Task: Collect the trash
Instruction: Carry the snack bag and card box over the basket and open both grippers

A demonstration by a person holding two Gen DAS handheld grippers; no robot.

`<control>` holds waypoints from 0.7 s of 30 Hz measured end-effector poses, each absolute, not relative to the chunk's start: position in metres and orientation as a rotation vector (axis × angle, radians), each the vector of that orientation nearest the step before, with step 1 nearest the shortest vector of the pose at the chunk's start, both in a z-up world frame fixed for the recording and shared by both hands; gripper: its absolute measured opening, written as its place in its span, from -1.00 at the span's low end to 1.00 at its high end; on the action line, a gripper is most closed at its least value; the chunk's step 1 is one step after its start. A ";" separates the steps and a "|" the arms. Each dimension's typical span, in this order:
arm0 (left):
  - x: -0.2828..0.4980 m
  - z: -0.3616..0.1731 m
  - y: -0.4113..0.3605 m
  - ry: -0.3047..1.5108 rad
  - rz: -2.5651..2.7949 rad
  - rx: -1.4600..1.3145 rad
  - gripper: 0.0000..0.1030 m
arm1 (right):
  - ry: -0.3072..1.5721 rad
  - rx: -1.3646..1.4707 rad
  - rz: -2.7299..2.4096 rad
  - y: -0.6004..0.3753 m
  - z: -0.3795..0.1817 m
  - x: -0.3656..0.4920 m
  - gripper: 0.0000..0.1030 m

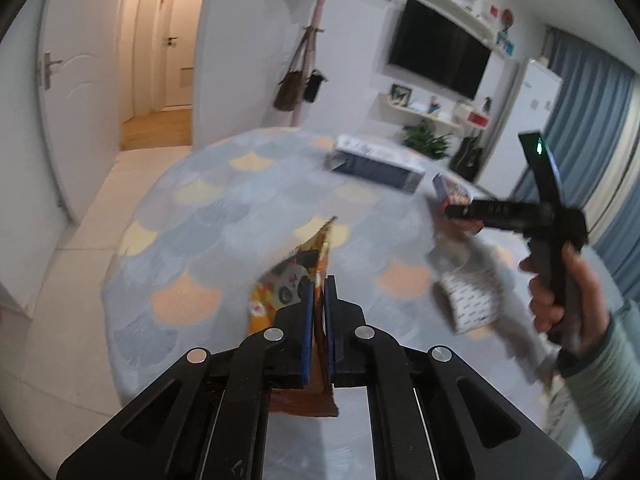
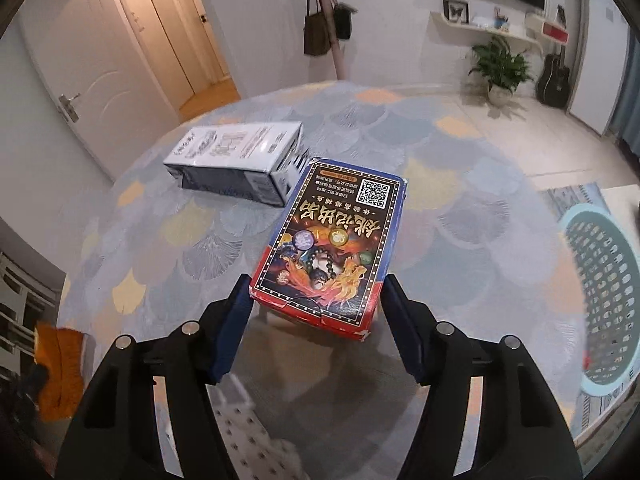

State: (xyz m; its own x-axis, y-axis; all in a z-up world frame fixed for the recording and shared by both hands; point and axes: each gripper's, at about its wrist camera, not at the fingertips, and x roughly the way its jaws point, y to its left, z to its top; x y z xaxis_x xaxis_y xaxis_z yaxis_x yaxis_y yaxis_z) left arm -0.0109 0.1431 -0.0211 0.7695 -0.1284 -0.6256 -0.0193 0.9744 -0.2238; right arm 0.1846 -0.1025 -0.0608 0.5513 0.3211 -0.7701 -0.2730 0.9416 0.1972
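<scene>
My left gripper (image 1: 318, 292) is shut on an orange snack wrapper (image 1: 288, 280) with a panda print, which hangs above the scale-patterned rug (image 1: 224, 208). The same wrapper (image 2: 60, 364) shows at the lower left of the right wrist view. My right gripper (image 2: 316, 292) has its pads against both long sides of a red and blue printed box (image 2: 332, 240), whose near end is tilted up off the rug with a shadow beneath. In the left wrist view that box (image 1: 454, 192) sits at the tip of the right gripper, which a hand (image 1: 560, 292) holds.
A long white and navy box (image 2: 236, 156) lies on the rug beyond the red box. A teal perforated basket (image 2: 600, 280) stands at the right edge. White dotted paper (image 2: 244, 428) lies under the right gripper. Doors, coat stand and a potted plant (image 2: 500, 68) line the walls.
</scene>
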 end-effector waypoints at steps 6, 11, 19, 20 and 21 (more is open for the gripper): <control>0.004 -0.005 0.130 0.645 -0.127 -0.235 -0.94 | 0.834 0.078 0.333 -0.132 -0.042 0.168 0.20; 0.027 0.015 0.103 0.609 -0.176 -0.165 -0.94 | 0.775 0.097 0.310 -0.156 -0.027 0.166 0.20; 0.075 0.037 0.048 0.582 -0.297 -0.107 -0.94 | 0.764 0.150 0.263 -0.204 -0.017 0.171 0.20; 0.082 0.038 0.039 0.583 -0.317 -0.108 -0.94 | 0.759 0.158 0.254 -0.211 -0.015 0.171 0.20; 0.089 0.040 0.031 0.584 -0.338 -0.109 -0.94 | 0.755 0.163 0.247 -0.217 -0.014 0.171 0.20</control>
State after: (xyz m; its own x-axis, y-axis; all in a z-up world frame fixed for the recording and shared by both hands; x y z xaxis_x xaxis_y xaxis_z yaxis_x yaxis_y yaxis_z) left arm 0.0893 0.0310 0.0395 0.7811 -0.3425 -0.5221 0.2814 0.9395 -0.1954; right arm 0.1709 -0.2169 -0.0138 0.7014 0.2795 -0.6557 -0.1629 0.9584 0.2342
